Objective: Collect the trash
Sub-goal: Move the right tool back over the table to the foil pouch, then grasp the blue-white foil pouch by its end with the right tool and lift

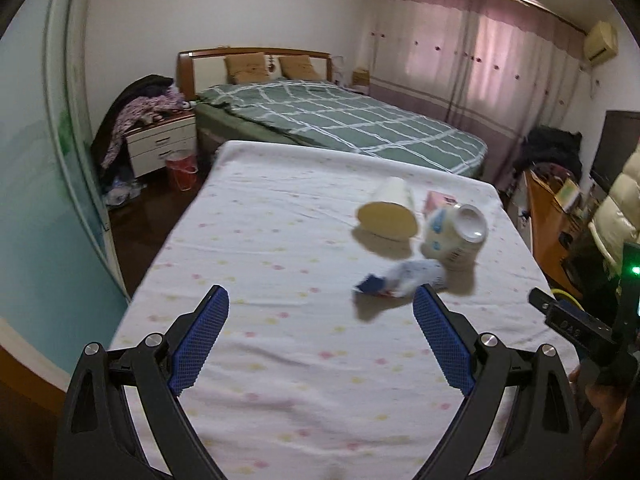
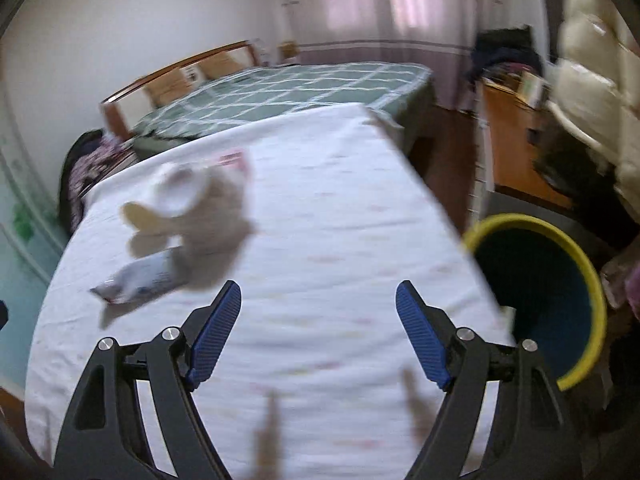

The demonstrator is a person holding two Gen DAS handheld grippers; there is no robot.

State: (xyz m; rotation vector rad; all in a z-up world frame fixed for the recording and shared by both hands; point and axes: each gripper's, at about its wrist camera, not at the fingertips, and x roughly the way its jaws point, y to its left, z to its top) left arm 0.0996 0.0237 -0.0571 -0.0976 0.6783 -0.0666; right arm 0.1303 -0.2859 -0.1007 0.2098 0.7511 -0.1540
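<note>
On the cloth-covered tabletop (image 1: pixel 280 240) lie a paper cup (image 1: pixel 390 210), a white plastic jar (image 1: pixel 454 236) and a crumpled blue-white wrapper (image 1: pixel 400 284); labels are unreadable. The jaws of the left gripper (image 1: pixel 320 304) and the right gripper (image 2: pixel 318 300) are wide apart, holding nothing.

The bench (image 1: pixel 280 240) wears a white cloth dotted pink and yellow. The bed (image 1: pixel 340 120) behind — green with a white grid. Curtains (image 1: pixel 480 60) pink; bin (image 2: pixel 580 280) yellow-rimmed, dark teal inside. A crumpled wrapper (image 1: pixel 404 282) — white and blue.

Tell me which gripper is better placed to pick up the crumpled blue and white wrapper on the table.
Left, probably. The left gripper is open and empty, and the wrapper lies just past its right finger. The right gripper, also open and empty, sits farther from the wrapper, nearer the yellow-rimmed bin.
</note>
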